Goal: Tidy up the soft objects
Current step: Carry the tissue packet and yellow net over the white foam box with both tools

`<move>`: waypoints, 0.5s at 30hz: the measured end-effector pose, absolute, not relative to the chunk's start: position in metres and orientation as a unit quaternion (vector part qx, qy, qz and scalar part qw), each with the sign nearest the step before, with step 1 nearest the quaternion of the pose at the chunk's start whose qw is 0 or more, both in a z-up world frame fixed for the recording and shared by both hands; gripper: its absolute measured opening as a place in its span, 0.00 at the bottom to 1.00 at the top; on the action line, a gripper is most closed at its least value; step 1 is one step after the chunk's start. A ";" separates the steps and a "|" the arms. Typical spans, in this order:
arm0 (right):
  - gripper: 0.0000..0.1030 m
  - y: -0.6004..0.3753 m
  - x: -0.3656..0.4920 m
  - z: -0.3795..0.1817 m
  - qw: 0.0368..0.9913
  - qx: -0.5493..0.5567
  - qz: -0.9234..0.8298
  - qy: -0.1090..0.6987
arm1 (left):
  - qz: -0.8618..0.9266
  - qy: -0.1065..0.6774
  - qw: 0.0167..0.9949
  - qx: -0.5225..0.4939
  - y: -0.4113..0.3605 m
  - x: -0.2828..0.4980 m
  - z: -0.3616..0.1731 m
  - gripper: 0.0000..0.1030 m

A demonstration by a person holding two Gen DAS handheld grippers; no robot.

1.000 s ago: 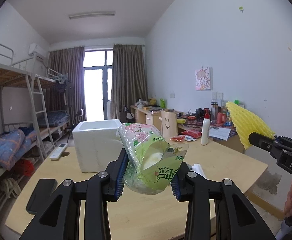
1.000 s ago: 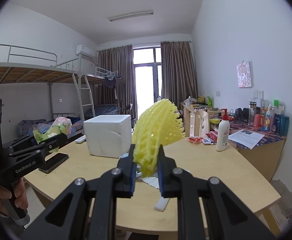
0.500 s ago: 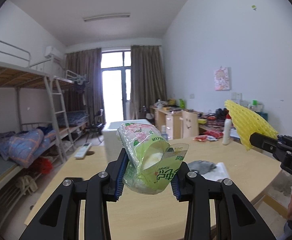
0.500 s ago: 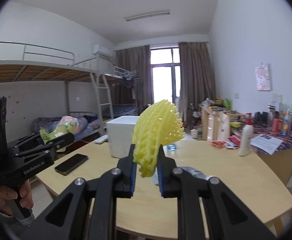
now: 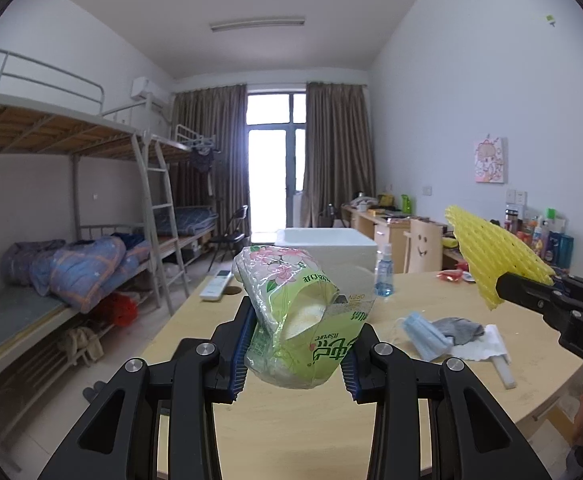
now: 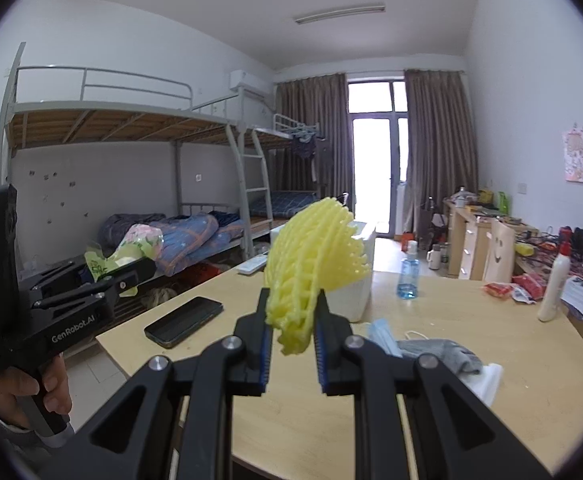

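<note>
Soft daylight enters through the balcony door (image 5: 276, 160), which is blown out white. The ceiling lamp (image 5: 257, 24) looks unlit. Fisheye bending curves walls; corners vignette black. Focus stays sharp.

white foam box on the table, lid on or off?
Off. The white foam box shows an open top with a raised rim and hollow inside in the left wrist view. No lid is visible.
</note>
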State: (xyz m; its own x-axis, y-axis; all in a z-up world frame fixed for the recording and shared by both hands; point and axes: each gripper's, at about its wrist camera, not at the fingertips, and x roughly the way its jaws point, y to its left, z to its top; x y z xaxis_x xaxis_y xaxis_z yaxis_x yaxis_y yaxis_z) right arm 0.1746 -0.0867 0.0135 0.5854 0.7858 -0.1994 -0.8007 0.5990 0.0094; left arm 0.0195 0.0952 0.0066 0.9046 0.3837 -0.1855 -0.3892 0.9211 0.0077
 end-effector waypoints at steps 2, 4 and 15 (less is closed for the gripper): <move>0.21 -0.082 0.177 0.016 0.886 -0.043 0.453 0.090 | 0.204 0.095 0.974 -0.017 0.097 0.022 0.005 0.38; 0.21 -0.079 0.179 0.017 0.882 -0.044 0.460 0.089 | 0.210 0.096 0.973 -0.018 0.099 0.024 0.006 0.38; 0.21 -0.072 0.197 0.018 0.883 -0.051 0.457 0.100 | 0.201 0.101 0.974 -0.016 0.100 0.045 0.010 0.38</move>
